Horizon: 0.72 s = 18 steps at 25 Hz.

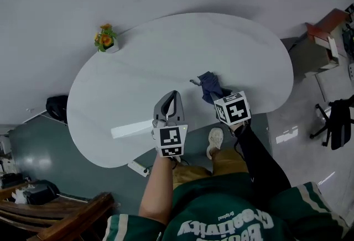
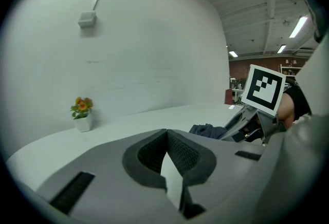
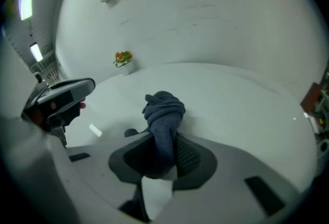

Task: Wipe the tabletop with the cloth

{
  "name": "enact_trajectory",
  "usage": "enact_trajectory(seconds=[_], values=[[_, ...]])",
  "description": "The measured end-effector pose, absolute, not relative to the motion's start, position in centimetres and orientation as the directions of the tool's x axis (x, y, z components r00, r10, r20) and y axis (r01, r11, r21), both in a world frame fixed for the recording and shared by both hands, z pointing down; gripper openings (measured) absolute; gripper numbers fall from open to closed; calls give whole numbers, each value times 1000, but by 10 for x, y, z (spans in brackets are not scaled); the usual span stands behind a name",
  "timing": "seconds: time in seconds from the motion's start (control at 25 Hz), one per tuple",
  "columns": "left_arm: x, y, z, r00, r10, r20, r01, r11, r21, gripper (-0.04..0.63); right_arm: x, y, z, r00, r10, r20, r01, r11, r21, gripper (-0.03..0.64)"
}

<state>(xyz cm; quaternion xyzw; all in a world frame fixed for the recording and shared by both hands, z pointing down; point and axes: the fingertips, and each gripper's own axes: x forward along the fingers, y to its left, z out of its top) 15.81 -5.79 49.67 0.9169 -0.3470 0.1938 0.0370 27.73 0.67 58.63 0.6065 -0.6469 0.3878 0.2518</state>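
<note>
A dark blue cloth [image 1: 209, 85] lies bunched on the white oval tabletop [image 1: 166, 57] near its front edge. My right gripper [image 1: 221, 97] is shut on the cloth [image 3: 163, 115], whose free end piles up ahead of the jaws. My left gripper [image 1: 172, 97] hovers to the left of it over the table's front part, shut with nothing between its pads [image 2: 177, 155]. From the left gripper view the cloth [image 2: 207, 130] and the right gripper [image 2: 252, 120] show to the right.
A small white pot of orange flowers [image 1: 105, 38] stands at the table's far left edge. A bright strip of reflected light [image 1: 131, 129] lies on the tabletop left of my left gripper. An office chair [image 1: 334, 121] stands on the floor at right, a dark bag [image 1: 56, 107] at left.
</note>
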Motion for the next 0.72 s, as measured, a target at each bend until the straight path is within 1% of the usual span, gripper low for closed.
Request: enact_trajectory(seconds=[0.2,0.4,0.6,0.72], values=[[258,-26,491,788,-508,347,-528,-848,-43,2,376,54,584,-29,-585,810,-971,-177,-163,101],[329,2,478,845,-440,303,-457,-889,-14,2,466,110,582,116,-549,828,-945,-319,-79,100],[359,22,464,874,-397,282,-409,-912,-16,2,531,165,579,268,-470,841,-906,-419,55,100],[351,19,457,864,-425,271,-435,-900,-23,2,539,171,573,285,-481,829,-899,-434,57,98]])
